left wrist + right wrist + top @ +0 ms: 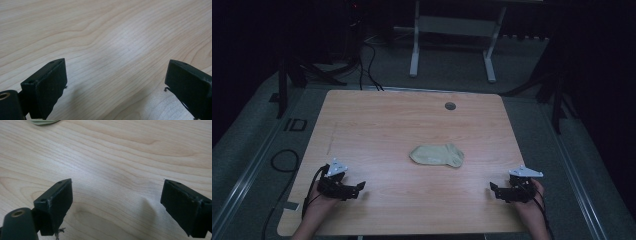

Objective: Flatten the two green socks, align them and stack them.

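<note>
A pale green-beige sock point(437, 155) lies flat near the middle of the wooden table point(382, 120). My left gripper point(360, 187) rests near the front left corner, well left of the sock, its jaws wide apart over bare wood point(116, 72). My right gripper point(493, 188) sits near the front right edge, pointing inward, open with nothing between its jaws point(117, 195). An edge of the sock point(44, 122) peeks in at the top left of the right gripper view.
A round grey cable grommet point(450, 106) is set in the table's far side. Beyond the table stand a white desk frame point(452, 30) and dark stands, with cables on the floor to the left point(284, 160).
</note>
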`<state>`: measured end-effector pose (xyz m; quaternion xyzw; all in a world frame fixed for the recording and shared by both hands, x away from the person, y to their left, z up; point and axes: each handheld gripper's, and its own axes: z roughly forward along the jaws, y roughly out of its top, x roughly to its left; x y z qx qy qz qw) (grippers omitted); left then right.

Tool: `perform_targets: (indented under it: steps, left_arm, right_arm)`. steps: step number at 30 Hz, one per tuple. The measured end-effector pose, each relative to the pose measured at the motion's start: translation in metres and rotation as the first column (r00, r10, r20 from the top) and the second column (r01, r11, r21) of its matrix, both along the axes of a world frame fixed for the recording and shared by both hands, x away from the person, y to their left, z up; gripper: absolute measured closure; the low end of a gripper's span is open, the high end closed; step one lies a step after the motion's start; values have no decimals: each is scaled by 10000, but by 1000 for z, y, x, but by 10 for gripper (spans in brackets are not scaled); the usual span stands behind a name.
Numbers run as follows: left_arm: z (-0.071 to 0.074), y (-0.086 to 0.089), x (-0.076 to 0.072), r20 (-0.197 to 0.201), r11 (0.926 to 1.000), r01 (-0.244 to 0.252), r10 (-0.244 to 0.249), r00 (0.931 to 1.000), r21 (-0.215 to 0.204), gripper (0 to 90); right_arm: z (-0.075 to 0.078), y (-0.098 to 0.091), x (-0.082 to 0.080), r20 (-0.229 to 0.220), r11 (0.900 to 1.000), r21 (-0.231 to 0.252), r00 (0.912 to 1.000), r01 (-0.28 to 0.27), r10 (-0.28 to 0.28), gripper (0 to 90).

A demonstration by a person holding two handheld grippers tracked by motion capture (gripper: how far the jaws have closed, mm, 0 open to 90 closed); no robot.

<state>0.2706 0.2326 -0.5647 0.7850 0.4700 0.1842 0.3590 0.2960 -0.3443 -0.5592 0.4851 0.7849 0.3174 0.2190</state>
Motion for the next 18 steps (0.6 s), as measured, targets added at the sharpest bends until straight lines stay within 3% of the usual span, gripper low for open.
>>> perform_targets:
  steps: [6, 11, 18]
  left_arm:
    - [-1, 10, -8, 200, 9986, -534, 533, 9984, 34, 27]
    - [-6, 17, -14, 357, 9928, -1181, 1173, 9925, 206, 27]
    - [-6, 23, -14, 484, 9859, -1670, 1670, 9848, -41, 27]
  right_arm:
    - [1, -7, -8, 553, 9970, 177, 9956, 747, -756, 106]
    - [0, -12, -14, 578, 9940, 95, 9923, 1088, -1092, 107]
    - [-1, -13, -18, 637, 9927, 63, 9906, 1207, -1208, 107]
